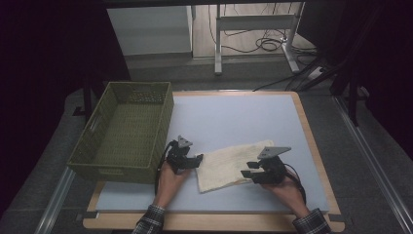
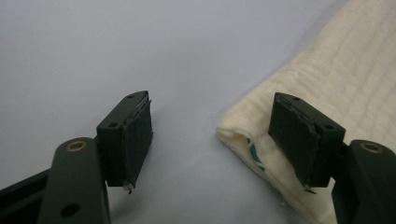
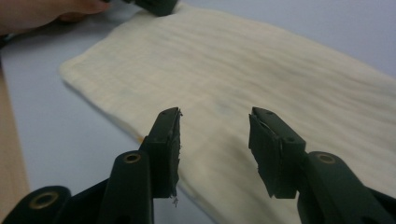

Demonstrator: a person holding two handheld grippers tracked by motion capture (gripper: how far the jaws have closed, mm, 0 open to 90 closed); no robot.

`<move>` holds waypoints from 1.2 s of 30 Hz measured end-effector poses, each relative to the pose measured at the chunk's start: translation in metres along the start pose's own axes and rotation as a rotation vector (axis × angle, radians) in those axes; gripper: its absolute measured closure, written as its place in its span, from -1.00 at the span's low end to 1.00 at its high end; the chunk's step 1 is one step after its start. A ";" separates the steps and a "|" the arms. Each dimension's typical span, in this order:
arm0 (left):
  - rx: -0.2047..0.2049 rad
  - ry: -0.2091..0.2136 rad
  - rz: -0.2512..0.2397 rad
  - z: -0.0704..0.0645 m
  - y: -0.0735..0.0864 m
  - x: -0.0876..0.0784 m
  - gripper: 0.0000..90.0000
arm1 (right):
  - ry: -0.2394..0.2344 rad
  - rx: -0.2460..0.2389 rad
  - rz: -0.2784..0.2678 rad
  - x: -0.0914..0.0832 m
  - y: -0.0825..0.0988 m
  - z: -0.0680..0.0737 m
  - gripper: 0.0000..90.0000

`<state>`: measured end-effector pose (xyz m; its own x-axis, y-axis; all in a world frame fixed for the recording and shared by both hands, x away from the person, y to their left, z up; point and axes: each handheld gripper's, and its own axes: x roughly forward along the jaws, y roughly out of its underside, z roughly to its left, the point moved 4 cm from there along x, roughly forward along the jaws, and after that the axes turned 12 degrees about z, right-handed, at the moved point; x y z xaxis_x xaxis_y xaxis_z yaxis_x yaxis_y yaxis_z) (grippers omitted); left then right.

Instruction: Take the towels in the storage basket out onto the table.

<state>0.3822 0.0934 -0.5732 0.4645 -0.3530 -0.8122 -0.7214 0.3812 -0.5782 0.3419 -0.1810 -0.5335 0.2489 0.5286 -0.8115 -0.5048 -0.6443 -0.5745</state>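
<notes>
A: Cloth [image 1: 233,165] lies flat on the table [image 1: 234,117], just right of the basket [image 1: 127,131], a gripper at each end.

B: Left gripper [image 1: 198,161] sits at the cloth's left edge, jaws well apart, nothing pinched. In the left gripper view one pad [image 2: 299,137] hovers over the folded corner, the other over bare table.

A: Right gripper [image 1: 247,169]?

B: Jaws partly open over the cloth's right end, empty too.

A: How will it handle?

B: Soft, light, limp, I'd say. It will sag and drag, not slide stiffly. Best pinched at that thick folded corner on the left, and at the near edge on the right.
</notes>
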 end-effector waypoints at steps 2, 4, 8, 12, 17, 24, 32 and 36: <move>0.000 0.000 0.000 0.000 0.000 0.000 -0.33 | -0.021 -0.026 0.004 0.007 -0.004 0.010 0.27; 0.000 0.000 0.000 0.000 0.000 0.000 -0.33 | -0.046 -0.047 0.008 0.014 -0.009 0.020 0.29; -0.001 0.000 -0.001 0.000 0.000 0.000 -0.33 | -0.088 -0.083 0.018 0.029 -0.018 0.039 0.33; -0.001 0.000 -0.001 0.000 0.000 0.000 -0.33 | -0.129 -0.122 0.031 0.043 -0.028 0.059 0.37; -0.003 -0.001 -0.002 0.000 0.000 0.000 -0.32 | -0.162 -0.166 0.042 0.056 -0.038 0.081 0.40; -0.008 -0.003 -0.005 0.001 0.000 0.000 -0.28 | -0.170 -0.214 0.058 0.073 -0.049 0.101 0.25; 0.000 -0.014 -0.007 0.001 0.000 -0.001 -0.17 | -0.054 -0.280 0.072 0.084 -0.051 0.106 0.44; 0.071 0.031 -0.018 -0.005 0.000 -0.002 0.37 | -0.021 -0.280 0.070 0.084 -0.051 0.106 0.61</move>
<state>0.3788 0.0898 -0.5715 0.4601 -0.3859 -0.7996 -0.6745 0.4337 -0.5975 0.3009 -0.0451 -0.5616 0.2032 0.4867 -0.8496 -0.2719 -0.8055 -0.5265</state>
